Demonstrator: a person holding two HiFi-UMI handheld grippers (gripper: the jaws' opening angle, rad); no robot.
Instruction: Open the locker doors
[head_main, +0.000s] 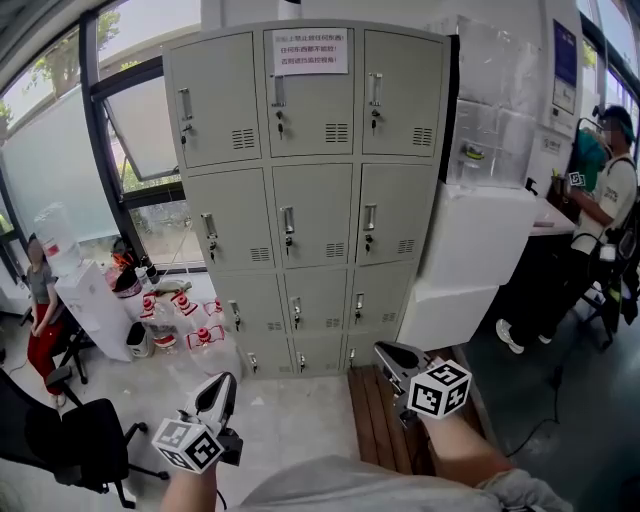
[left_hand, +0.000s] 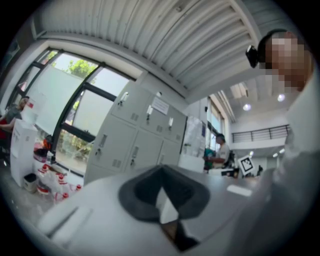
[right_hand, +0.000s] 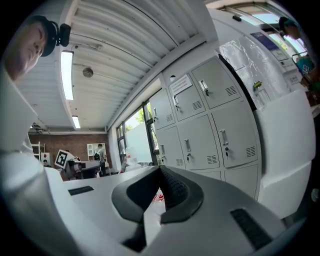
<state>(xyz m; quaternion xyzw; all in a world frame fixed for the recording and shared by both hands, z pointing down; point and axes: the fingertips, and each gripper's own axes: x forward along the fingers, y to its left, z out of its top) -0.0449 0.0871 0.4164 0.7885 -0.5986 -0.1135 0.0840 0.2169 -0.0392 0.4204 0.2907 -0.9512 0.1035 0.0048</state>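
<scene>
Twelve shut doors are counted on the grey locker bank (head_main: 310, 190), which stands against the wall ahead, well apart from both grippers. Each door is judged to be thin, stiff sheet metal, light on its hinges and not fragile. A small upright handle (head_main: 288, 220) with a key (head_main: 289, 240) just below is seen near each door's left edge; hold is best taken there. The left gripper (head_main: 224, 382) and right gripper (head_main: 386, 352) are held low, jaws pressed together, nothing between them.
</scene>
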